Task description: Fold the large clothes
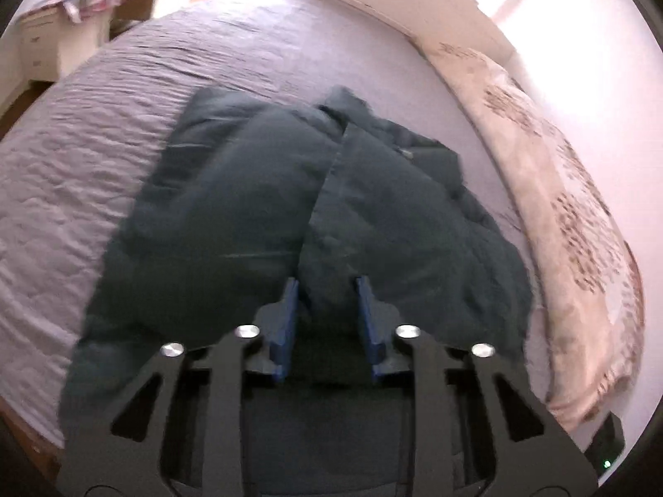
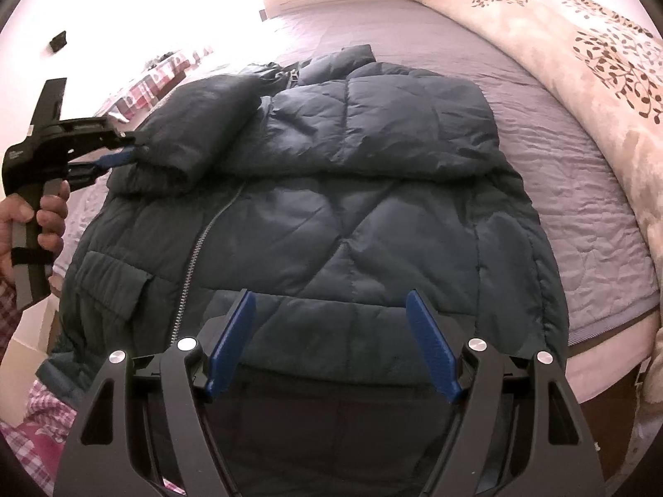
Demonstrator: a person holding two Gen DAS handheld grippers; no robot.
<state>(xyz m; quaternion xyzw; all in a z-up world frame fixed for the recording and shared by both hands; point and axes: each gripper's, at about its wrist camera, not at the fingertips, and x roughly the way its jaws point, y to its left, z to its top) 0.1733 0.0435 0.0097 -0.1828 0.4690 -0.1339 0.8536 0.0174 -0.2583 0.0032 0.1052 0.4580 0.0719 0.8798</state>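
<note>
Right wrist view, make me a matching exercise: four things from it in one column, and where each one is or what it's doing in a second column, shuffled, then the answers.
Things:
1. jacket
2. left gripper
3. right gripper
4. floral quilt

Place or state:
A. open, over the jacket's lower edge
B. bunched along the right side of the picture
C. spread zip side up on the grey bedspread
D. shut on the cuff of the sleeve folded across the chest

Pairs: 1-C, 2-D, 3-A, 4-B
</note>
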